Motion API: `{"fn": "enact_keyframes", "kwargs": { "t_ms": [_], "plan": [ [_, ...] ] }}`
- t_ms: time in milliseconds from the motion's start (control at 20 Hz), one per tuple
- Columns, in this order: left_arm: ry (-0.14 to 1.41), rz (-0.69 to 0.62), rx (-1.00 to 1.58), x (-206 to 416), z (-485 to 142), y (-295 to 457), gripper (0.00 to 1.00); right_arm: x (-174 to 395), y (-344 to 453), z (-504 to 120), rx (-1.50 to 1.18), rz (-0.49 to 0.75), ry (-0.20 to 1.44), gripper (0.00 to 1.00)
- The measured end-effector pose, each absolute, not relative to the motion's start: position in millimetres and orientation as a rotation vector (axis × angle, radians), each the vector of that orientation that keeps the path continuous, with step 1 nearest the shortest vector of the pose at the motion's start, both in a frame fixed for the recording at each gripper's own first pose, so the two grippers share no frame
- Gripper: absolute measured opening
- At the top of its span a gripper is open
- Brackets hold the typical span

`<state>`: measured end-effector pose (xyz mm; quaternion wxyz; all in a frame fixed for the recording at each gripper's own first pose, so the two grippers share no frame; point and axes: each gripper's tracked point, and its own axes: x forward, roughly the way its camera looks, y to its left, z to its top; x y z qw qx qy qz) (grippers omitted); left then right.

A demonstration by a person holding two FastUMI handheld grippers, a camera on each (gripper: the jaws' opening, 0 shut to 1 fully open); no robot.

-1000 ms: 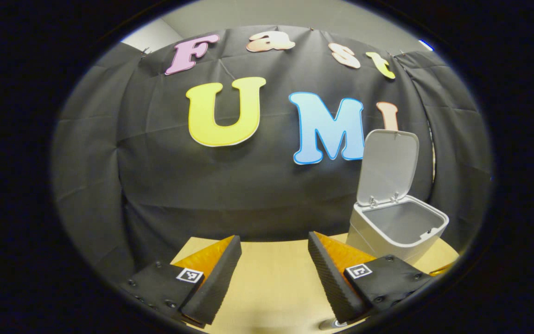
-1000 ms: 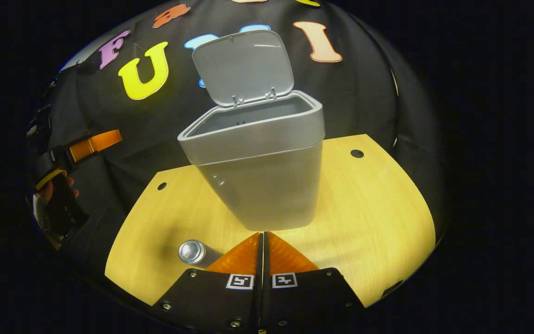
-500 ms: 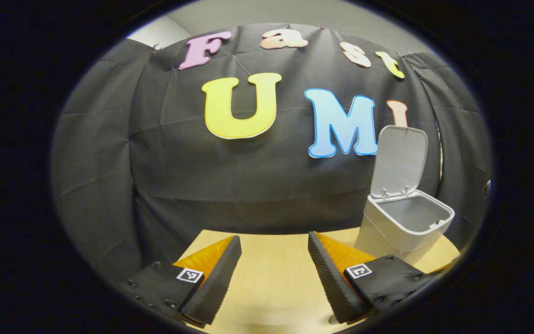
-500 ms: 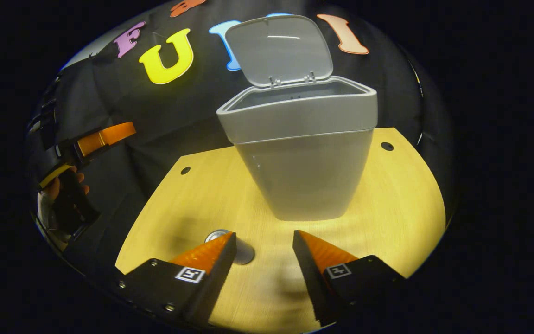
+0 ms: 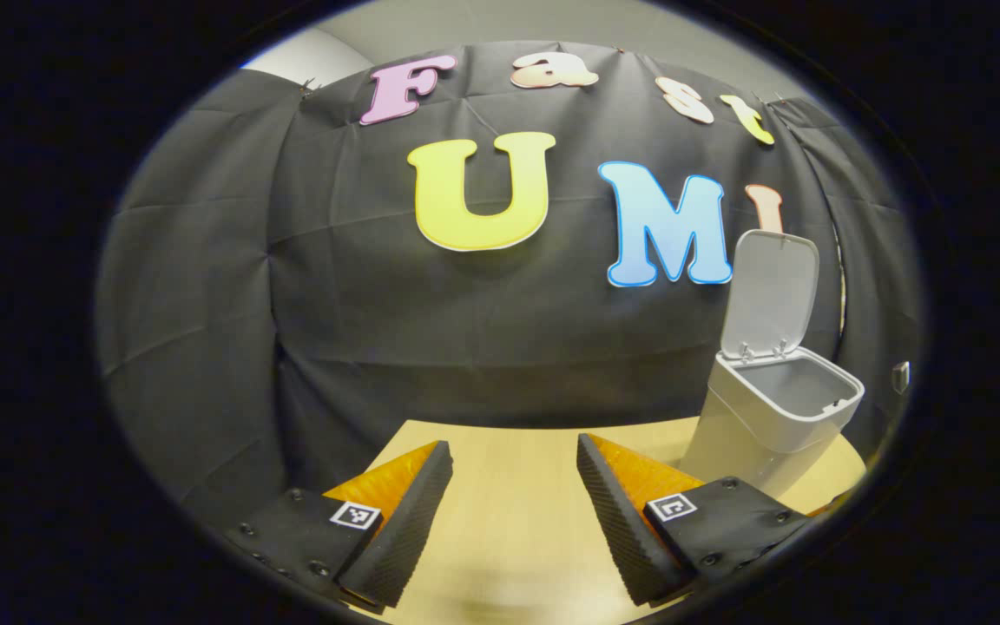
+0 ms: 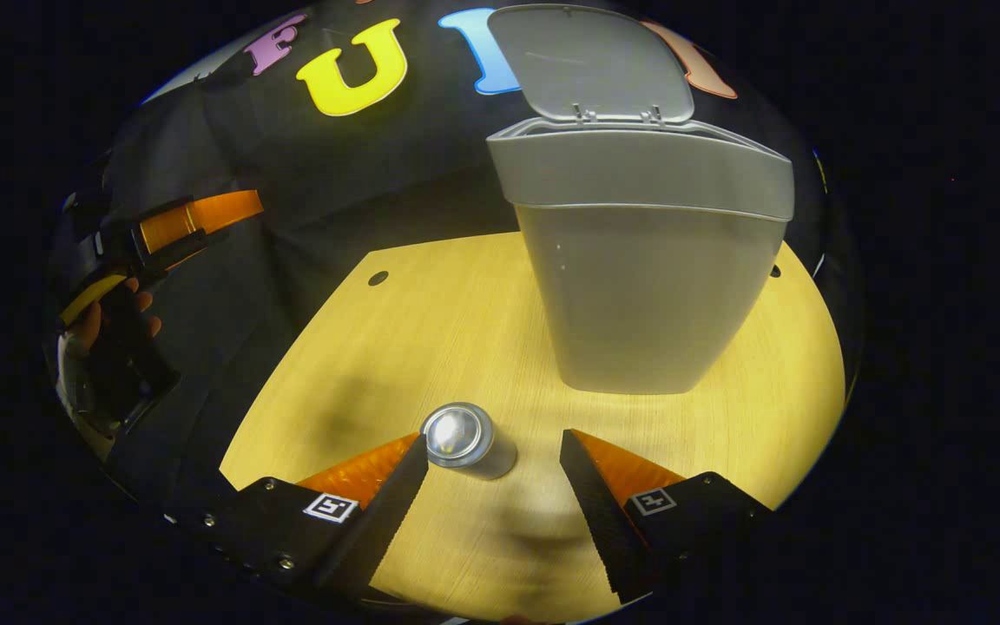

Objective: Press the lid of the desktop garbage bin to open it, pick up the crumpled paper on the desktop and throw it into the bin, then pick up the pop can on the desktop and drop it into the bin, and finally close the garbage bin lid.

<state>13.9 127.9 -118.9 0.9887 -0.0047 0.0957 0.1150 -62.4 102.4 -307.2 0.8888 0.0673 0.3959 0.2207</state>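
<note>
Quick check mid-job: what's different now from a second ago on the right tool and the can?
The right tool opened from fully shut and swung toward the small silver pop can, which now stands between its spread fingers, ungripped. The left tool drifted left, open and empty as before. The grey plastic desktop bin kept its place on the wooden tabletop, flip lid up.

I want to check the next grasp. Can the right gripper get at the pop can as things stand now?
Probably yes. In the right gripper view the right gripper is open, and the pop can stands upright on the table just ahead of the gap, nearer one finger. Nothing lies between them; the garbage bin stands farther back.
</note>
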Motion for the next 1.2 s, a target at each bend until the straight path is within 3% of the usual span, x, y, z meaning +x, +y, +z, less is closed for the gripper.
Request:
{"fn": "enact_keyframes", "kwargs": {
  "t_ms": [500,1000,1200],
  "plan": [
    [0.203,0.295,-0.019,-12,-126,165,1.00,-54,143,-328,-0.001,0.529,0.837,0.98],
    [0.220,0.354,-0.021,-41,-135,198,1.00,-49,151,-352,-0.082,0.519,0.880,0.98],
    [0.219,0.368,-0.022,-45,-142,207,1.00,-48,148,-353,-0.121,0.519,0.886,0.85]
  ]
}}
